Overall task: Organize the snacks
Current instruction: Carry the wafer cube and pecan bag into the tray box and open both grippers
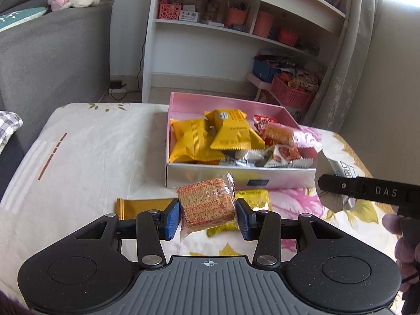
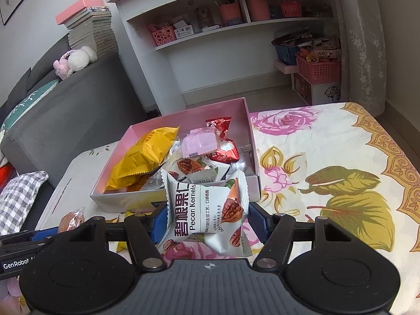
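My left gripper is shut on a clear-wrapped orange cracker pack, held above the flowered cloth just in front of the pink box. My right gripper is shut on a white pecan kernels packet, lifted near the box's front wall. The box holds yellow packets, red ones, a pink one and several white pecan packets. From the left wrist view the right gripper's finger and its packet show at the right edge.
Two yellow packets lie on the cloth under the left gripper. A grey sofa stands left of the table. Behind the box a white shelf unit and pink baskets stand on the floor.
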Motion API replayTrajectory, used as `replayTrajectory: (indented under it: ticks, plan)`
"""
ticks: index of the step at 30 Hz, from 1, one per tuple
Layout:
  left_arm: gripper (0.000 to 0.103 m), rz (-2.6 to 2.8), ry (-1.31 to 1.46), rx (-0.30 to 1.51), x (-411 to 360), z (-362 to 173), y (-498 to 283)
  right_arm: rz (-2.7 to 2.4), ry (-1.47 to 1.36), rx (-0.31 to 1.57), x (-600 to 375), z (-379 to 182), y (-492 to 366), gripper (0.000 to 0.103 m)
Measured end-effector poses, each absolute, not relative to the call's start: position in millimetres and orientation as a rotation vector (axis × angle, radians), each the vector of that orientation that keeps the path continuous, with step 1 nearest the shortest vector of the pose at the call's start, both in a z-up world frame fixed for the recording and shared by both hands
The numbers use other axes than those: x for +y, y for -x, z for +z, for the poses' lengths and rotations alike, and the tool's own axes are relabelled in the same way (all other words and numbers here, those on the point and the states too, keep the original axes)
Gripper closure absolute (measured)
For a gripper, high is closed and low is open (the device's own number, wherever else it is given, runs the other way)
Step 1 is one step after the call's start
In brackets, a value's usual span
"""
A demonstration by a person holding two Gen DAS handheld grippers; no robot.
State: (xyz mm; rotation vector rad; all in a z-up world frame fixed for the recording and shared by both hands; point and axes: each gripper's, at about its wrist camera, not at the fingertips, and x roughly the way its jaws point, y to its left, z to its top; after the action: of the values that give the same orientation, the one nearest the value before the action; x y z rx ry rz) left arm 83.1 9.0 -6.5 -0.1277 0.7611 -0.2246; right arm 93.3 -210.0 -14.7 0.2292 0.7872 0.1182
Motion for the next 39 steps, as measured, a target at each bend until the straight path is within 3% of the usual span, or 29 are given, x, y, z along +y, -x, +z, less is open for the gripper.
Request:
replayTrajectory:
  ticks: [15,39]
  plan:
    - [0.061,-0.105,0.191,0.71,6.7,-8.1,-134.0,0.152,-0.298,0.695,-183.4,8.2,-120.4,0.047]
    - [0.061,-0.127,-0.001,0.685,-25.1,-44.6,-204.8,0.055,-0.218,0.694,-182.7,-35.5,-204.3,0.042]
